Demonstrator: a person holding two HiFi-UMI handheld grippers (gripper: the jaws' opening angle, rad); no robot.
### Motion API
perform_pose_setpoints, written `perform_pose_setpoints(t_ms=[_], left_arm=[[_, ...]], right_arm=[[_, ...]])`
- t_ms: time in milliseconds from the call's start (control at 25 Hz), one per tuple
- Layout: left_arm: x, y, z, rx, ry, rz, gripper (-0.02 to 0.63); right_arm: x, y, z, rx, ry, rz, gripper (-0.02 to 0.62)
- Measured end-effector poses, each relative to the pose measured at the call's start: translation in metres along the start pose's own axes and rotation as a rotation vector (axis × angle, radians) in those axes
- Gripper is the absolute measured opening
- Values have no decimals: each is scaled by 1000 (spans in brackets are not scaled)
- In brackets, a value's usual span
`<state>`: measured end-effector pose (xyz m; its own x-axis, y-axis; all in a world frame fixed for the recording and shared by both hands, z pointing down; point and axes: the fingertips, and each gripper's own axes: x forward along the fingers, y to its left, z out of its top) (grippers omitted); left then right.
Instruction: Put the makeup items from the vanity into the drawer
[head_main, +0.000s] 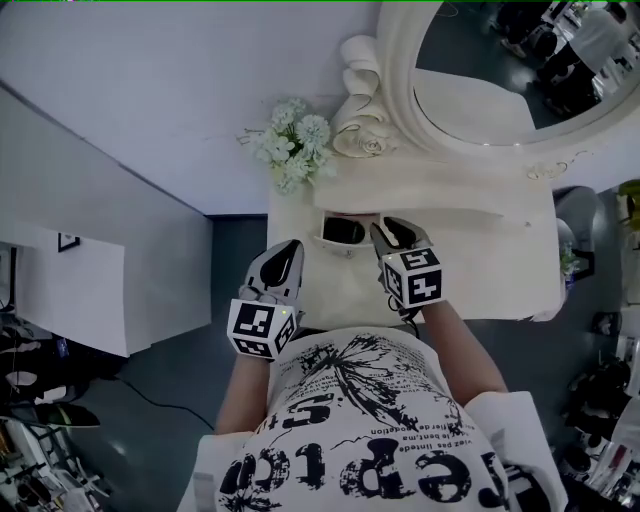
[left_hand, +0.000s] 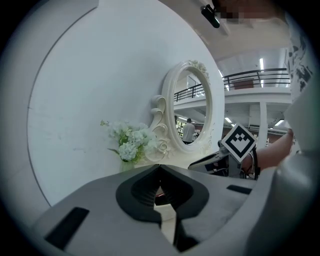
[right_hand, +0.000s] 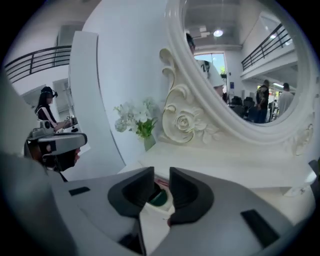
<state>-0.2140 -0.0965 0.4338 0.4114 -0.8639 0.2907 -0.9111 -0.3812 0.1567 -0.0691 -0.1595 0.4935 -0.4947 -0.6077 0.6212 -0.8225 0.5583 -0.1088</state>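
Note:
In the right gripper view a small white makeup tube with a green cap (right_hand: 158, 199) fills the narrow gap between the jaws of my right gripper (right_hand: 161, 184), which is shut on it. The head view shows this gripper (head_main: 392, 236) low over the front middle of the white vanity (head_main: 500, 260), beside a dark oval item (head_main: 343, 231). My left gripper (head_main: 288, 254) hangs at the vanity's front left edge; its tips meet (left_hand: 160, 169), and I see nothing held between them.
A large oval mirror in an ornate white frame (head_main: 395, 70) stands at the back of the vanity. A small vase of white flowers (head_main: 293, 143) sits at the back left by the wall. Dark floor lies left of the vanity.

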Motion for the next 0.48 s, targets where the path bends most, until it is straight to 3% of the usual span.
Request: perform_pose_setpoints(t_ms=[80,160,480], left_arm=[[6,-7,9,18,-14,-16,20],[12,-12,18,33,-32,-28,20],[29,-36,44,77,-64,-44,20]], right_arm=[[-15,-9,10,1,-81,-55,60],[-29,-18,19,-5,-143,-97,36],[-82,-31,41,-89,-380,-120,18]])
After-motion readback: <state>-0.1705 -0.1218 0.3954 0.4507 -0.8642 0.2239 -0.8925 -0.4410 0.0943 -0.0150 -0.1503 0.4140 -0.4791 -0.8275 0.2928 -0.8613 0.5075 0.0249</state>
